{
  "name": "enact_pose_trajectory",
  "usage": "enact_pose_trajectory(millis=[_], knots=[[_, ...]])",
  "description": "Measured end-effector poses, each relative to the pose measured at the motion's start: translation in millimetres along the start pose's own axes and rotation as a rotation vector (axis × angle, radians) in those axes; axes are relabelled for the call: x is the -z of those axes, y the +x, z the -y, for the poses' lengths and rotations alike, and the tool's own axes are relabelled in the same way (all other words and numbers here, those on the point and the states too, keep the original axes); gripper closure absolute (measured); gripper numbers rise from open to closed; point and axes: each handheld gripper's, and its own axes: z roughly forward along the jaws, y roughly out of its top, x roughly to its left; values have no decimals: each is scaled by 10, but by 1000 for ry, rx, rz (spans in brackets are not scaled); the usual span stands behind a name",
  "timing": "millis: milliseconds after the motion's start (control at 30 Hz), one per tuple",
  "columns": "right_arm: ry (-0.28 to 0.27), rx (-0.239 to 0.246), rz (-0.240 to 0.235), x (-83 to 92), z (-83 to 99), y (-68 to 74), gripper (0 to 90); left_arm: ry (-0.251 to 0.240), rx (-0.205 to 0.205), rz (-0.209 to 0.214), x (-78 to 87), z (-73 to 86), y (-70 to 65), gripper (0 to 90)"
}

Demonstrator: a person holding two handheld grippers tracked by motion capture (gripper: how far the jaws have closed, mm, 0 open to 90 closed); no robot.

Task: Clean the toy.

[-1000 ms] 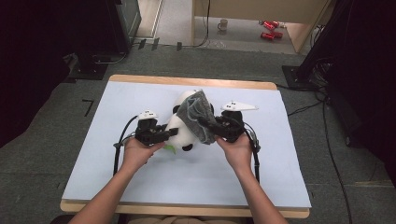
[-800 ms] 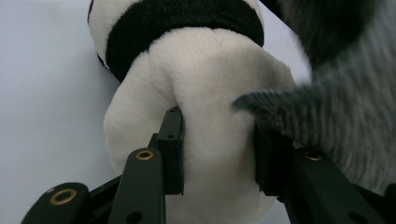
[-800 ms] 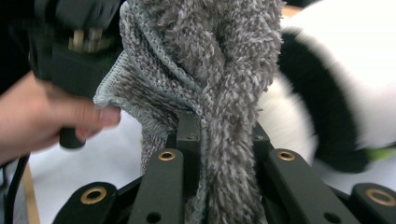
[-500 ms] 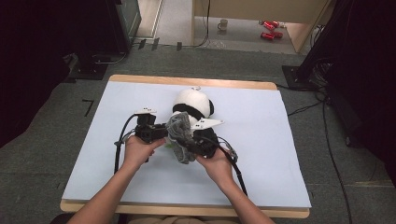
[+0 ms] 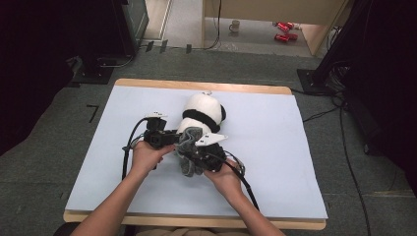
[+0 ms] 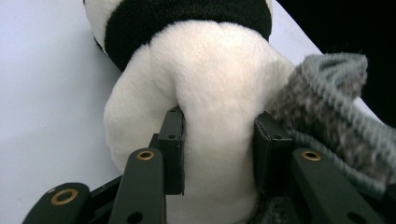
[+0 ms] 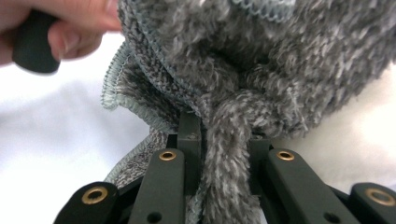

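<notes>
A black-and-white panda plush [image 5: 201, 112] lies on the white mat [image 5: 295, 162], head pointing away from me. My left gripper [image 5: 171, 139] comes in from the left and is shut on the panda's white lower body [image 6: 217, 93]; its pads [image 6: 172, 140] press into the fur. A grey fuzzy cloth [image 5: 189, 153] is bunched against the panda's near end. My right gripper [image 5: 193, 156] is shut on a fold of the grey cloth [image 7: 261, 56], which runs down between its jaws [image 7: 224, 140]. The cloth [image 6: 327, 112] also touches the plush beside the left gripper [image 6: 217, 154].
The mat covers a wooden table [image 5: 196, 86]. On the floor beyond it stand a mug [image 5: 236, 24] and red cans [image 5: 282, 30]. Black equipment stands [image 5: 98, 34] and cables [image 5: 344, 147] flank the table. My left hand on its black handle [image 7: 37, 37] sits close to the cloth.
The right gripper carried the grey cloth off the panda's head, toward me and down, to the panda's near end beside the left gripper. The head is uncovered. The left gripper stayed put.
</notes>
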Motion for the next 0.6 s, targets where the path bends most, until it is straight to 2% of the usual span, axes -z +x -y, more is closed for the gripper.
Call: enact_pose_trajectory(millis=[133, 333, 400, 500, 600], knots=[[78, 27, 2, -102, 80, 60, 757, -16, 22, 6, 18, -18, 51, 615], [120, 2, -7, -244, 155, 107, 754, -32, 44, 29, 51, -71, 64, 614], [138, -22, -14, -286, 187, 92, 747, -35, 45, 35, 60, -81, 73, 613], [152, -72, -40, -271, 171, 52, 746, -37, 38, 37, 48, -79, 66, 612], [165, -47, -57, -189, 81, 90, 753, -32, 18, 33, 37, -78, 56, 613]])
